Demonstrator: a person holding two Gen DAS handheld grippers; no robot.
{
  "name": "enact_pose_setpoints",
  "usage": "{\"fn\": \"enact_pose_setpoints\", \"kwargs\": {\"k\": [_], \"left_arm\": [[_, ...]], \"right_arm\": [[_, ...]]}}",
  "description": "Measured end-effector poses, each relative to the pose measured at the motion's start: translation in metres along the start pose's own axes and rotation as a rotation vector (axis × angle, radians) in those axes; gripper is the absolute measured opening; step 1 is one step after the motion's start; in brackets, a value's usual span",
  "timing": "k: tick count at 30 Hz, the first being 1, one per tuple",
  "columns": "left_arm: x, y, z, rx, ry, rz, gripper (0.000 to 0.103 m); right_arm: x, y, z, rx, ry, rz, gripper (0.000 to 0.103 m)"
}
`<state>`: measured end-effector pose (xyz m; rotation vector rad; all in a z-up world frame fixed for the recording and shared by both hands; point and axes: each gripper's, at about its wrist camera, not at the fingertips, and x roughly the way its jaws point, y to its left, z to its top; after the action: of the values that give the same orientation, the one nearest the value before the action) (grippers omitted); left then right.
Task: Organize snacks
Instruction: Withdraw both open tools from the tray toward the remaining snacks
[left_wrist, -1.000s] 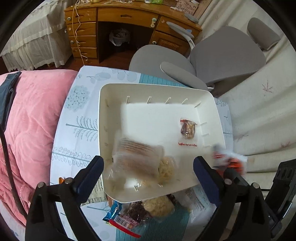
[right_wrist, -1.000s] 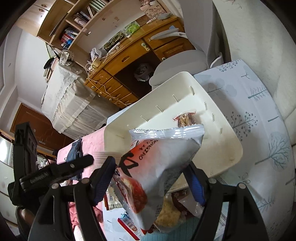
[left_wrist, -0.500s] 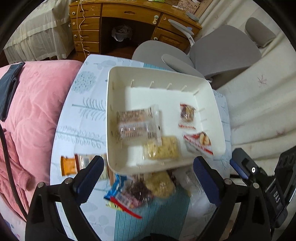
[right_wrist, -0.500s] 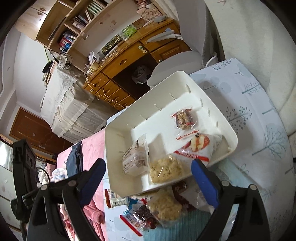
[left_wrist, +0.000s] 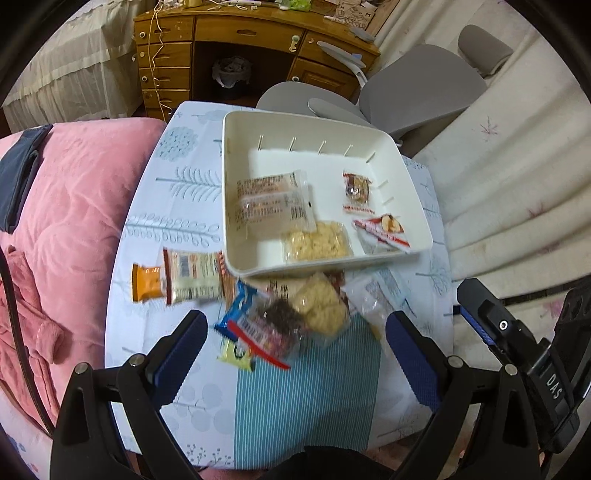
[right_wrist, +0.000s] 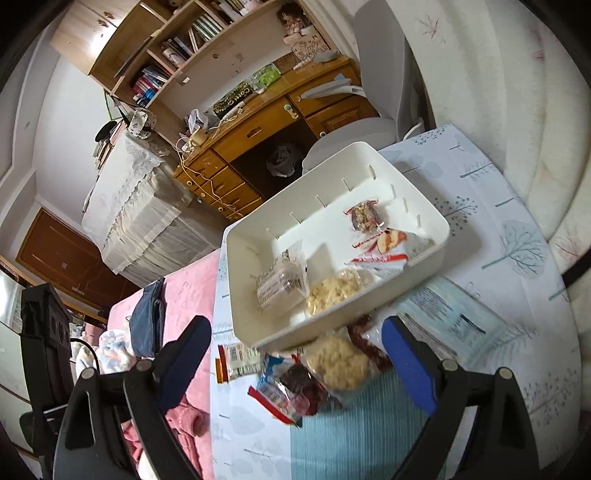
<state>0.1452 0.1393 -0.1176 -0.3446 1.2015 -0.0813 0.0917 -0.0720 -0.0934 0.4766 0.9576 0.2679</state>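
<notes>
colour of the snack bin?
White, maybe off-white bin. Clearest in the left wrist view.

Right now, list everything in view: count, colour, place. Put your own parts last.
white bin: 1, white, on the tablecloth, far side.
snack packets in the bin: 4, one clear with print, one pale yellow, one brown, one red and white.
loose snack packets: a pile, orange, brown, blue, dark and yellow, on the cloth in front of the bin; exact count unclear.
tablecloth: 1, pale blue with tree prints and a teal striped patch.
pink quilt: 1, left of the table.
wooden desk: 1, brown, behind.
grey chair: 1, by the desk.
left gripper: black with blue pads, open, empty.
right gripper: same, open, empty.
</notes>
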Motion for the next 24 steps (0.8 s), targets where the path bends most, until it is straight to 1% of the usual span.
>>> {"fn": "enact_pose_setpoints", "kwargs": {"k": [3, 5, 7, 12, 16, 20, 24], "left_arm": [[-0.006, 0.004, -0.015, 0.005, -0.005, 0.010, 0.097], [-0.012, 0.006, -0.026, 0.016, -0.031, 0.058, 0.097], [-0.015, 0.007, -0.038, 0.034, -0.050, 0.082, 0.097], [-0.015, 0.010, -0.063, 0.034, -0.042, 0.065, 0.097], [-0.010, 0.005, -0.082, 0.063, -0.023, 0.056, 0.097], [-0.002, -0.003, -0.095, 0.083, -0.002, 0.053, 0.097], [0.006, -0.008, -0.101, 0.076, 0.013, 0.057, 0.097]], "right_arm": [[-0.009, 0.001, -0.019, -0.019, -0.015, -0.036, 0.094], [-0.014, 0.001, -0.032, -0.024, -0.015, -0.050, 0.094], [-0.021, -0.001, -0.047, -0.023, -0.017, -0.064, 0.094], [-0.034, -0.005, -0.076, -0.039, -0.024, -0.121, 0.094], [-0.041, -0.012, -0.100, -0.050, -0.008, -0.177, 0.094], [-0.043, -0.020, -0.112, -0.076, 0.011, -0.210, 0.094], [-0.042, -0.030, -0.120, -0.145, 0.015, -0.224, 0.094]]}}
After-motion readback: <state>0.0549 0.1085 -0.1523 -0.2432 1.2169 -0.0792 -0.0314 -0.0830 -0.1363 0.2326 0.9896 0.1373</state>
